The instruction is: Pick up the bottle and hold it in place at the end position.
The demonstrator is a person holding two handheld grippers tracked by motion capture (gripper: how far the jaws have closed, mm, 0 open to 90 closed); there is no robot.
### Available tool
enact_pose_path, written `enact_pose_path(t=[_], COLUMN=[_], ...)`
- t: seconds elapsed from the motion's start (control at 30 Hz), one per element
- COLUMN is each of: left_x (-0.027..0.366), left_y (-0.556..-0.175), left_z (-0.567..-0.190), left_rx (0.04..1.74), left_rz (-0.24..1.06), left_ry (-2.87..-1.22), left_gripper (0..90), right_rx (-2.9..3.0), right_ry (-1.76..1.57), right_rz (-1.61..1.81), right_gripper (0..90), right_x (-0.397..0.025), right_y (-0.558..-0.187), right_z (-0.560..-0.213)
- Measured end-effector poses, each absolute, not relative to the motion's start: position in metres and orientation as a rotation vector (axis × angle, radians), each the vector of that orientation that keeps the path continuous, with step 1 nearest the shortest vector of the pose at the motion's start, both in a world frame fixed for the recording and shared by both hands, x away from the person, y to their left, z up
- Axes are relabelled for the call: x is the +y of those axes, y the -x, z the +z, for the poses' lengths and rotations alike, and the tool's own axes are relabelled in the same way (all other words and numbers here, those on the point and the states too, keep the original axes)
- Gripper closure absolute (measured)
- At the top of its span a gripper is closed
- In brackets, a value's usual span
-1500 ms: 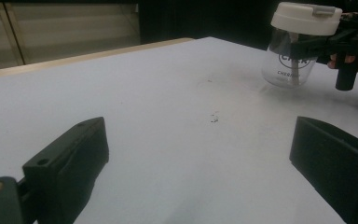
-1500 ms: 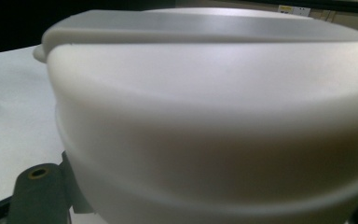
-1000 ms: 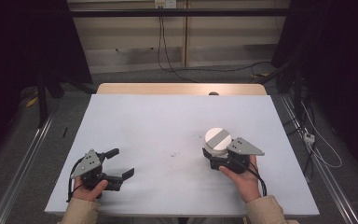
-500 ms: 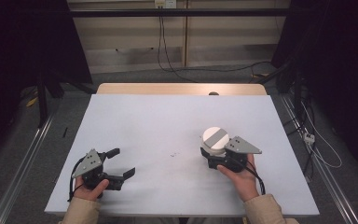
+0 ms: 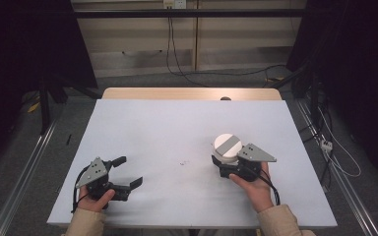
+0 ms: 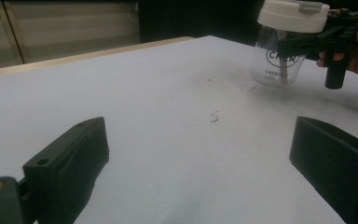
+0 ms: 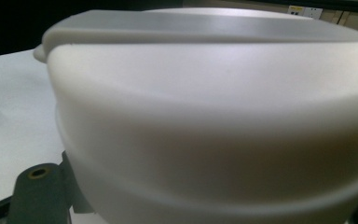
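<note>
Near the surface's [image 5: 142,123] front left corner, the left gripper [image 5: 127,173] is held low with fingers spread wide, empty. Toward the front right, a clear jar [image 6: 279,67] with a white lid [image 5: 228,146] is clasped by the right gripper [image 5: 226,164]; it seems light, rigid, slippery, best gripped below the lid. Dark curtains hang behind.

I count one jar [image 5: 228,149] with one white lid [image 6: 292,15] on my table [image 5: 177,128]. I have two grippers: one left [image 5: 128,173], one right [image 5: 225,164], each in one hand, two jaws apiece. One small dark smudge [image 6: 213,117] marks the tabletop.
</note>
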State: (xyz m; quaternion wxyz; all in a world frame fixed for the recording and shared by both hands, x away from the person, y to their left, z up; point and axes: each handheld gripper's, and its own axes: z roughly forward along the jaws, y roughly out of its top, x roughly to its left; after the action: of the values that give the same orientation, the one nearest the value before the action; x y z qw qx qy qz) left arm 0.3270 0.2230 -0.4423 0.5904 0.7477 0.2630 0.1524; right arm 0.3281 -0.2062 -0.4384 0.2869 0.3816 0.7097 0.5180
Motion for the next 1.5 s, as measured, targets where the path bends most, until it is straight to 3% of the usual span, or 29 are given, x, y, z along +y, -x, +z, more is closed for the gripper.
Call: enact_pose_path(t=[1.5], left_x=[0.224], left_y=[-0.326], left_z=[-0.444], left_rx=[0.607], left_rz=[0.373], left_ry=[-1.738], left_gripper=[4.3], right_rx=[1.886], right_ry=[-1.027], right_rz=[1.426], right_gripper=[18.5], right_x=[-0.189], right_y=[-0.351], right_z=[-0.431])
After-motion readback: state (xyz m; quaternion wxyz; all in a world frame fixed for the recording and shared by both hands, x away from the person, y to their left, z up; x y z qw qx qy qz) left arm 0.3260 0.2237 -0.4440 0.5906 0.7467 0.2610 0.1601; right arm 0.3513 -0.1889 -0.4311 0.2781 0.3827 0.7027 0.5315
